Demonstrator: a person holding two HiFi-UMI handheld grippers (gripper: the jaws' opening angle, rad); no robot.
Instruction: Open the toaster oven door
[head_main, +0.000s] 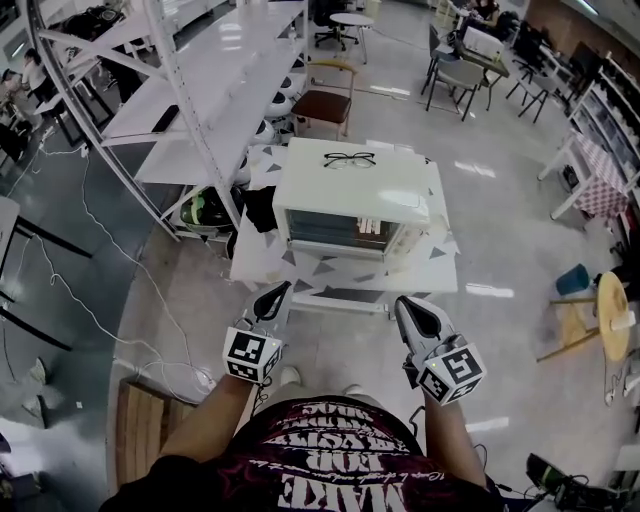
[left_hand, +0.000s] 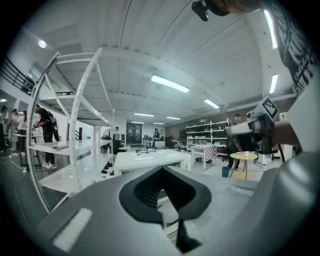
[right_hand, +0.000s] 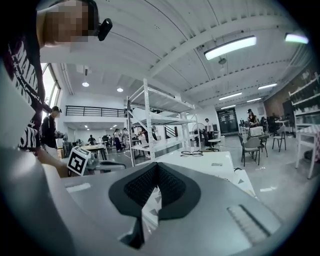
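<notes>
A white toaster oven (head_main: 350, 190) stands on a small white table (head_main: 300, 272) patterned with grey triangles. Its glass door (head_main: 338, 232) faces me and is closed. A pair of black glasses (head_main: 349, 159) lies on the oven's top. My left gripper (head_main: 275, 294) hangs in front of the table's near left corner, and my right gripper (head_main: 407, 303) is off the near right corner. Both are short of the oven, jaws together and holding nothing. The oven top (left_hand: 150, 159) shows beyond the left gripper (left_hand: 162, 170). The right gripper (right_hand: 157, 167) points at the oven (right_hand: 200, 162) too.
A white shelving rack (head_main: 200, 90) runs along the left, with a chair (head_main: 325, 100) behind the oven. A wooden pallet (head_main: 140, 425) lies at my lower left, and cables (head_main: 150, 300) trail over the floor. A round wooden stool (head_main: 610, 315) stands at the right.
</notes>
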